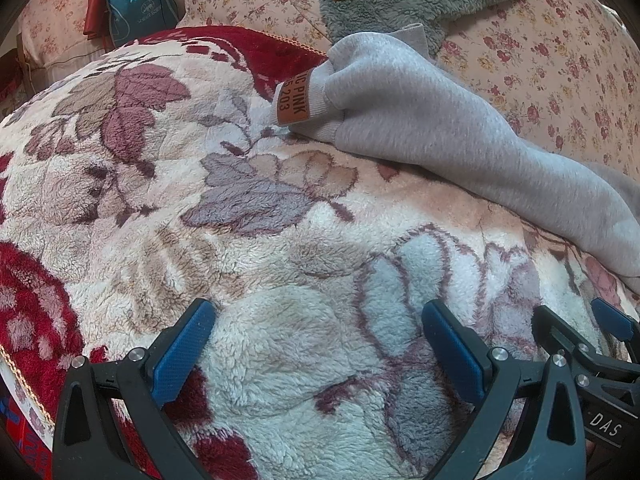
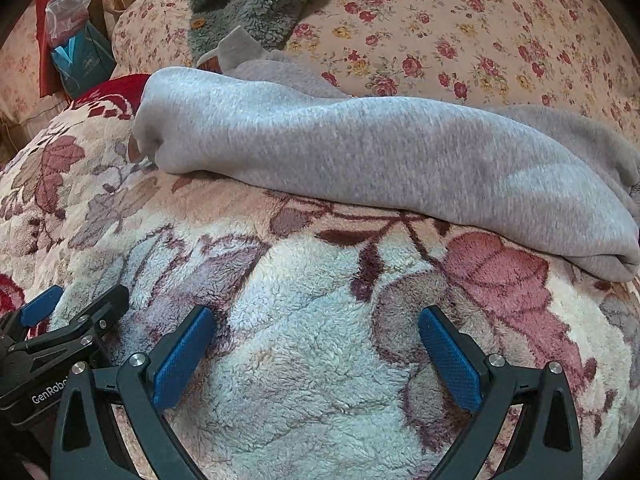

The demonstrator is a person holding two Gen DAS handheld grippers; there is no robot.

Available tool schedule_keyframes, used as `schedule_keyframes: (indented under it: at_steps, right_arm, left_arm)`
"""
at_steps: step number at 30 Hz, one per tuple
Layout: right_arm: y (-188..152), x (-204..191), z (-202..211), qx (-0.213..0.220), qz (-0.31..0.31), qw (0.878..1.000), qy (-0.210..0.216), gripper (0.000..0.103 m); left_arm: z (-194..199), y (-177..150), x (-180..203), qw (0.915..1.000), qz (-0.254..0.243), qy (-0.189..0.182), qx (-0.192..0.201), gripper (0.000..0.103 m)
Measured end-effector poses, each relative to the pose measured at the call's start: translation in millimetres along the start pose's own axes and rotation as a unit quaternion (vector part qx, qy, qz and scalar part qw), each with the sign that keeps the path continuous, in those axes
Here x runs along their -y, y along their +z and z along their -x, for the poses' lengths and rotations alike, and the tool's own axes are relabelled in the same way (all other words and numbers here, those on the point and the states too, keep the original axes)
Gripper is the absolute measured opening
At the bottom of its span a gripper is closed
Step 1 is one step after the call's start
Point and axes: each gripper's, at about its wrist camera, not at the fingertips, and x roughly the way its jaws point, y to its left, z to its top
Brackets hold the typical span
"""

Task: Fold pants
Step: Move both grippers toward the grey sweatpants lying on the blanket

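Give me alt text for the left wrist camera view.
Grey pants lie folded lengthwise across a floral fleece blanket, an orange label on the cuff. The left tool hovers open and empty above the blanket, the right tool beside it.

We see soft, matt grey fleece pants point(image 2: 360, 152) on a shaggy plush blanket point(image 1: 280, 340); our gripper pads point(image 2: 180, 364) look like textured blue rubber on matt black plastic

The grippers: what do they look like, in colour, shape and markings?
Both the left gripper and the right gripper have black curved arms, silver round bolts and blue textured pads. White letters read "DAS" on the right one and "GenRobo", cut off, on the left.
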Motion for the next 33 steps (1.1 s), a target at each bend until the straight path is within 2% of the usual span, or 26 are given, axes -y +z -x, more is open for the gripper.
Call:
schedule_keyframes:
  at_steps: [4, 7, 10, 14, 17, 23, 28, 33]
  right_arm:
    - [1, 1, 0, -0.004, 0.001, 1.0, 0.005, 0.103]
    - [2, 10, 5, -0.01, 0.009, 0.999, 0.044, 0.103]
    - [1, 27, 21, -0.011, 0.011, 0.997, 0.08, 0.103]
    - [1, 63, 58, 0.025, 0.005, 0.998, 0.064, 0.103]
    - [2, 100, 85, 0.04, -0.02, 0.997, 0.07, 0.103]
    - [-3, 166, 131, 0.081, -0.05, 0.995, 0.033, 0.103]
    - [-8, 205, 158, 0.101, -0.067, 0.992, 0.039, 0.103]
    - [-12, 227, 172, 0.108, -0.078, 0.991, 0.036, 0.103]
  left_arm:
    - [3, 2, 3, 0.9998, 0.005, 0.017, -0.008, 0.103]
    - [16, 0, 12, 0.9999, 0.01, 0.008, -0.005, 0.103]
    - [39, -2, 32, 0.9997, 0.002, -0.003, 0.024, 0.103]
    - [69, 1, 67, 0.9981, -0.022, -0.016, 0.055, 0.103]
    - [86, 3, 97, 0.9967, -0.035, -0.029, 0.067, 0.103]
    - [113, -1, 156, 0.9918, -0.078, -0.044, 0.091, 0.103]
    - [132, -7, 191, 0.9879, -0.097, -0.063, 0.103, 0.103]
    - [144, -10, 216, 0.9856, -0.11, -0.062, 0.112, 0.103]
